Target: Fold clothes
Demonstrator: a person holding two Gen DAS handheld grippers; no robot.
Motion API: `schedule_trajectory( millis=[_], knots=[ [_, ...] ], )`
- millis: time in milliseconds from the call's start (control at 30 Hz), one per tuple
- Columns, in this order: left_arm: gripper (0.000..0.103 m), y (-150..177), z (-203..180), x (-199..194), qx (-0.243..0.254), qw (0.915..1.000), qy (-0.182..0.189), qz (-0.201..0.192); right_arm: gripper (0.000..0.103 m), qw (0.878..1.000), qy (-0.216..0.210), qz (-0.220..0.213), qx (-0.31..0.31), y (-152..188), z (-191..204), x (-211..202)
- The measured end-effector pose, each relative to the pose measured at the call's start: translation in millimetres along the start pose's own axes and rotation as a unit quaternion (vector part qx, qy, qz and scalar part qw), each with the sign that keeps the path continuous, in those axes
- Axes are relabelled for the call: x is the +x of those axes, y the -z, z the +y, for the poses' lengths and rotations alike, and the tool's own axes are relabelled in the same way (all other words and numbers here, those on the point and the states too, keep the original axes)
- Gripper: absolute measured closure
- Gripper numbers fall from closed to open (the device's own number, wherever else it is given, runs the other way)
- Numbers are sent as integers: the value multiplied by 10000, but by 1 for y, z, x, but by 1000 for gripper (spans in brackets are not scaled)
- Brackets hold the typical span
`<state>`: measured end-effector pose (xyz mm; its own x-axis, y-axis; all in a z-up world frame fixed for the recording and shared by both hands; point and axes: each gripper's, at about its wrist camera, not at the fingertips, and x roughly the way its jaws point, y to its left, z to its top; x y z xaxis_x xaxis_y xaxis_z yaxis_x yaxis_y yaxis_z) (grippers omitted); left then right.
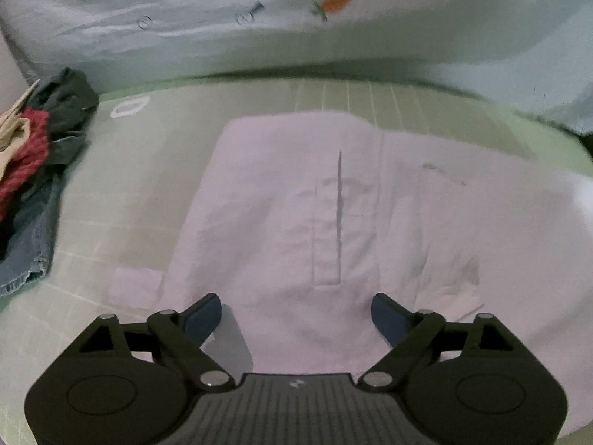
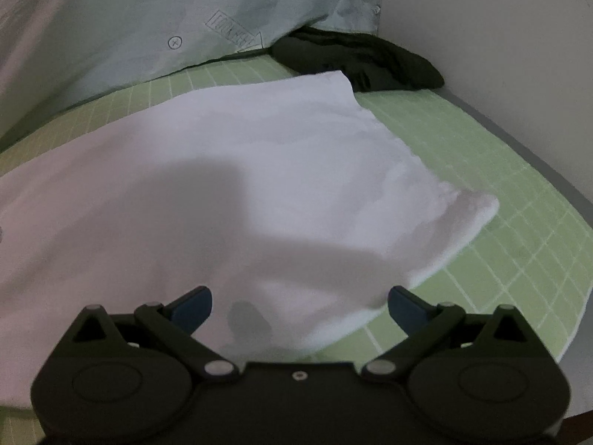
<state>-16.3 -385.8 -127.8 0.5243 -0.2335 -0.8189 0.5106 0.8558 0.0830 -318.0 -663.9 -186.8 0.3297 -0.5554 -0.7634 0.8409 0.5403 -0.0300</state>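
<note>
A pale pink-white shirt [image 1: 333, 204] lies spread flat on the green grid mat [image 1: 111, 230], with a slit placket running down its middle. My left gripper [image 1: 296, 315] hovers just above the shirt's near part, jaws wide open, blue pads apart and nothing between them. In the right wrist view the same shirt [image 2: 259, 170] covers most of the mat [image 2: 500, 222], one rumpled corner pointing right. My right gripper [image 2: 300, 307] is open above the shirt's near right edge, with cloth below the gap but not pinched.
A heap of clothes [image 1: 33, 170], red, dark green and denim, sits at the mat's left side. A dark garment [image 2: 355, 63] lies at the far right corner. A light printed sheet [image 1: 296, 18] hangs behind the mat. A white wall [image 2: 500, 55] stands at right.
</note>
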Motion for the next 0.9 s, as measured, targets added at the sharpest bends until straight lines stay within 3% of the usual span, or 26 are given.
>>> schedule_trajectory(
  millis=[200, 400, 567, 900],
  knots=[
    [5, -7, 0, 24, -21, 9994, -76, 329, 0, 9995, 307, -85, -59, -27, -2, 23],
    [3, -1, -3, 22, -99, 9994, -134, 288, 0, 9984, 546, -40, -156, -56, -20, 52],
    [0, 3, -5, 22, -178, 9993, -248, 223, 0, 9971, 748, 68, -87, -61, -50, 69],
    [0, -4, -1, 29, -186, 9989, -228, 366, 0, 9998, 207, -76, 16, -72, -85, 85]
  ],
)
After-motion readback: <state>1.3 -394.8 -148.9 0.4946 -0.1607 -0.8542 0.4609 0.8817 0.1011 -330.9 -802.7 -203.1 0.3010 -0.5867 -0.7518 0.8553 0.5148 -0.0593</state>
